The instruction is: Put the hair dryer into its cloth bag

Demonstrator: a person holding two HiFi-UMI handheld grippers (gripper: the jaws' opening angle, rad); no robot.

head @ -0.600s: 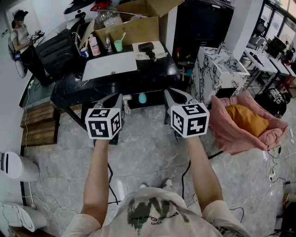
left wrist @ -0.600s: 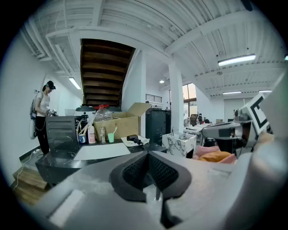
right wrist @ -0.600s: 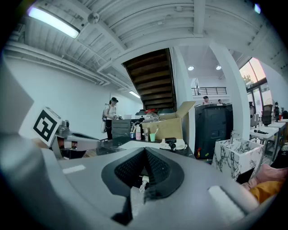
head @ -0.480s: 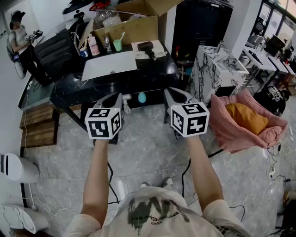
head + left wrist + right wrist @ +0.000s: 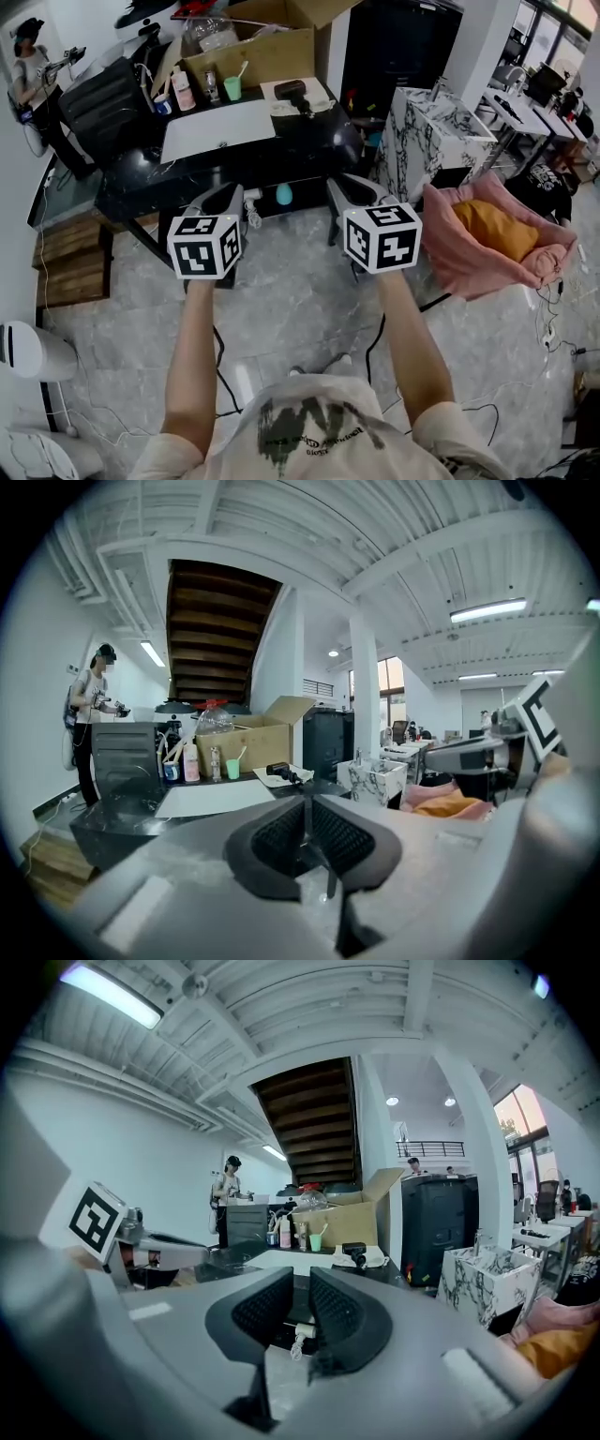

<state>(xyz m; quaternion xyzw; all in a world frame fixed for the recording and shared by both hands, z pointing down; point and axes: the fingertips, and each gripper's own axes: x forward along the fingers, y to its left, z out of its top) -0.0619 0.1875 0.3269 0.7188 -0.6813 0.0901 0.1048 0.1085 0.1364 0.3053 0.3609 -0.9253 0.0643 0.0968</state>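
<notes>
A: Which way onto the glossy black table (image 5: 291, 155)?
B: From its near edge; the grey stone floor (image 5: 300, 300) before it lies open; a flat white sheet (image 5: 220, 129) lies low on the top.
A: And the back?
B: An open brown cardboard box (image 5: 272, 56) walls it off; a small green cup (image 5: 232, 89) stands just before it; the black hair dryer (image 5: 292, 92) lies on pale cloth (image 5: 323, 98) at the right rear.
A: The sides?
B: A black ribbed object (image 5: 98, 98) crowds the left; a white marble-patterned cabinet (image 5: 436, 131) stands near the right end, a pink padded bed (image 5: 459, 267) beside it.
</notes>
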